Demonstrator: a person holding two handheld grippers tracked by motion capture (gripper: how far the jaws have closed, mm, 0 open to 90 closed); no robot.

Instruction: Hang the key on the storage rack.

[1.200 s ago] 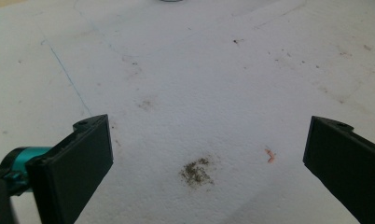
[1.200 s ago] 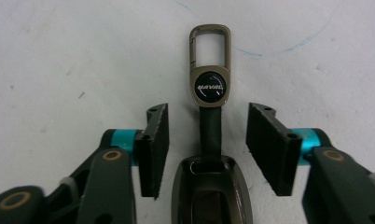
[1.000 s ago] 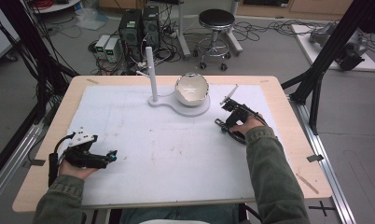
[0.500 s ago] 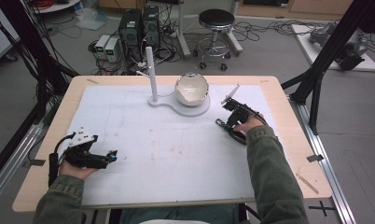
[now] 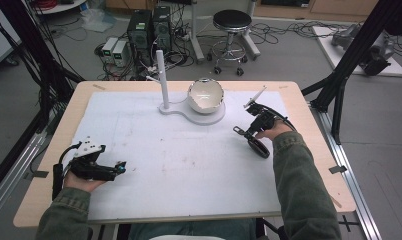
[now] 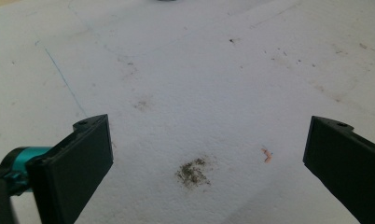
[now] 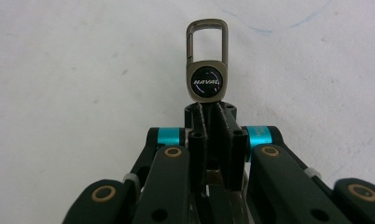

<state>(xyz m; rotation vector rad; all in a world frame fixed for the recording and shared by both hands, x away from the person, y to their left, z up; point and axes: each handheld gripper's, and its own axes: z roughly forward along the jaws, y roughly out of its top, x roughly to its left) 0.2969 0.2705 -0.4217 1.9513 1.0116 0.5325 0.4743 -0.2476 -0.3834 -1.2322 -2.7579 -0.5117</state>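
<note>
My right gripper (image 7: 210, 109) is shut on a metal key fob (image 7: 205, 70) with a black round badge and a clip loop. The fob sticks out past the fingertips, over the white mat. In the high view this gripper (image 5: 256, 109) hovers at the table's right, just right of the bowl, with the fob (image 5: 255, 95) pointing away from me. At the near left of the mat, my left gripper (image 5: 120, 169) lies low. Its jaws stand wide open (image 6: 209, 154) over bare, stained mat, with nothing between them.
A white bowl (image 5: 205, 95) sits on a white stand base (image 5: 201, 117) with an upright post (image 5: 162, 80) at the table's far middle. The white mat (image 5: 189, 165) covers most of the wooden table (image 5: 319, 165). Black frame struts (image 5: 339, 85) rise at the right.
My right gripper has lifted a little and drifted slightly right and away, carrying the key fob. The left gripper has stayed where it was.
</note>
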